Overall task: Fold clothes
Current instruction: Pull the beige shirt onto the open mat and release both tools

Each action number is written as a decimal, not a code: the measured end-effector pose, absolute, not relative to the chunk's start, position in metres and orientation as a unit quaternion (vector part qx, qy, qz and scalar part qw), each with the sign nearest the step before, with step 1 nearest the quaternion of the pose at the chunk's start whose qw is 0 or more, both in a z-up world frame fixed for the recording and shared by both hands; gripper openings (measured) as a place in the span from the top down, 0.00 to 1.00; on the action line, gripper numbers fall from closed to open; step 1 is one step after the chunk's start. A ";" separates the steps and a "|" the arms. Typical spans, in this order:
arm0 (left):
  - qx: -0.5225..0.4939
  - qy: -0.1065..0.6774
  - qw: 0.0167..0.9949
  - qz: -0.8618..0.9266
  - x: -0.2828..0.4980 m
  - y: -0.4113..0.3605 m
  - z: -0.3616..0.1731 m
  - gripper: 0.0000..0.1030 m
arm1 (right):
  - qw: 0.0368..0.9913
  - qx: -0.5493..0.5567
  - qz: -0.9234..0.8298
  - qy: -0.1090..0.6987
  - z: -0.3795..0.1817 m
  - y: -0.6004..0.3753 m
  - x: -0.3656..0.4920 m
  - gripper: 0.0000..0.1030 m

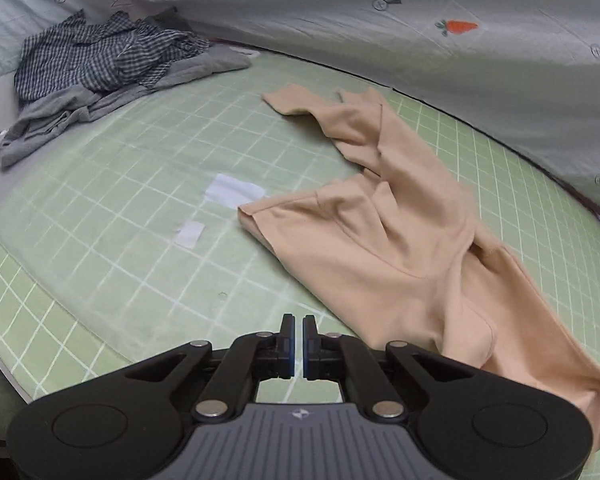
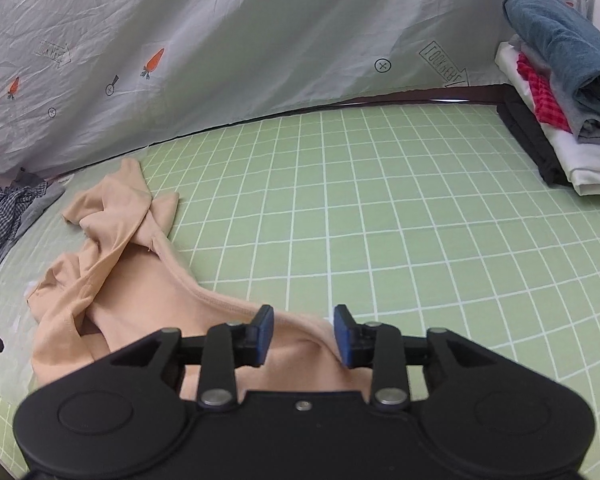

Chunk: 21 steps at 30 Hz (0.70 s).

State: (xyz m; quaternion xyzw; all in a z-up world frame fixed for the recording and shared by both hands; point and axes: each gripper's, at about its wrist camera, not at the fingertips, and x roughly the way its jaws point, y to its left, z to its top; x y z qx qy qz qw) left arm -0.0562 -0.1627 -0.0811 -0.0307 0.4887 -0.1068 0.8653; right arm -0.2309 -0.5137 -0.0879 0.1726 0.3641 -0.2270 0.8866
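I am folding a tan shirt [image 1: 400, 236] that lies crumpled on the green mat [image 1: 140, 200], near the grey sheet [image 1: 380, 40] at the back. It is not flat yet. One sleeve points to the far side and the body is bunched and twisted in the middle. My left gripper [image 1: 299, 330] is clenched with nothing in it and hangs over bare mat just beside the shirt. My right gripper [image 2: 303, 322] is released, its jaws apart, and the shirt's stitched edge [image 2: 220, 304] runs under and between them, but the pads do not press on it. I think the job now is to spread the shirt out before any fold. To do it well, I should pinch only the edge, one layer if I can, and not a fat lump of cloth. My left gripper should open and take the other side of the shirt, well apart from the right one. Then both can lift a little and pull gently away from each other, so the wrinkles go out. I must not drag it into the messy pile [image 1: 100, 68] on the left. The neat stack [image 2: 560, 92] on the right is where it looks like it should go at the end.
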 end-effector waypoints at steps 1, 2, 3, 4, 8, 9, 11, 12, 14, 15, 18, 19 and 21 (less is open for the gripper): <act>-0.038 0.490 0.864 -0.108 -0.053 -0.159 -0.079 0.90 | 0.885 0.169 -0.235 0.364 -0.087 -0.512 -0.229 0.47; -0.041 0.491 0.863 -0.113 -0.050 -0.159 -0.077 0.79 | 0.885 0.165 -0.243 0.362 -0.086 -0.511 -0.226 0.38; -0.042 0.491 0.862 -0.120 -0.047 -0.161 -0.076 0.71 | 0.884 0.160 -0.250 0.360 -0.086 -0.509 -0.224 0.31; -0.041 0.490 0.861 -0.128 -0.044 -0.165 -0.075 0.68 | 0.883 0.153 -0.261 0.358 -0.085 -0.508 -0.221 0.17; -0.026 0.485 0.858 -0.164 -0.032 -0.191 -0.073 0.35 | 0.877 0.120 -0.298 0.357 -0.081 -0.505 -0.209 0.05; -0.020 0.481 0.858 -0.179 -0.030 -0.200 -0.072 0.30 | 0.876 0.116 -0.301 0.358 -0.080 -0.504 -0.206 0.04; -0.008 0.478 0.854 -0.206 -0.025 -0.215 -0.072 0.29 | 0.878 0.121 -0.296 0.357 -0.080 -0.506 -0.199 0.04; 0.000 0.480 0.850 -0.218 -0.022 -0.223 -0.074 0.29 | 0.879 0.125 -0.290 0.357 -0.081 -0.507 -0.194 0.04; 0.016 0.483 0.843 -0.237 -0.016 -0.239 -0.078 0.29 | 0.879 0.133 -0.279 0.363 -0.083 -0.508 -0.182 0.04; 0.022 0.484 0.840 -0.245 -0.013 -0.245 -0.080 0.29 | 0.879 0.137 -0.272 0.366 -0.085 -0.509 -0.174 0.04; 0.044 0.494 0.826 -0.269 -0.003 -0.266 -0.089 0.29 | 0.878 0.149 -0.251 0.379 -0.093 -0.513 -0.148 0.04; 0.051 0.496 0.822 -0.275 0.001 -0.273 -0.092 0.29 | 0.878 0.152 -0.243 0.384 -0.096 -0.514 -0.139 0.04; 0.064 0.503 0.812 -0.288 0.007 -0.286 -0.099 0.29 | 0.877 0.155 -0.227 0.395 -0.102 -0.515 -0.118 0.04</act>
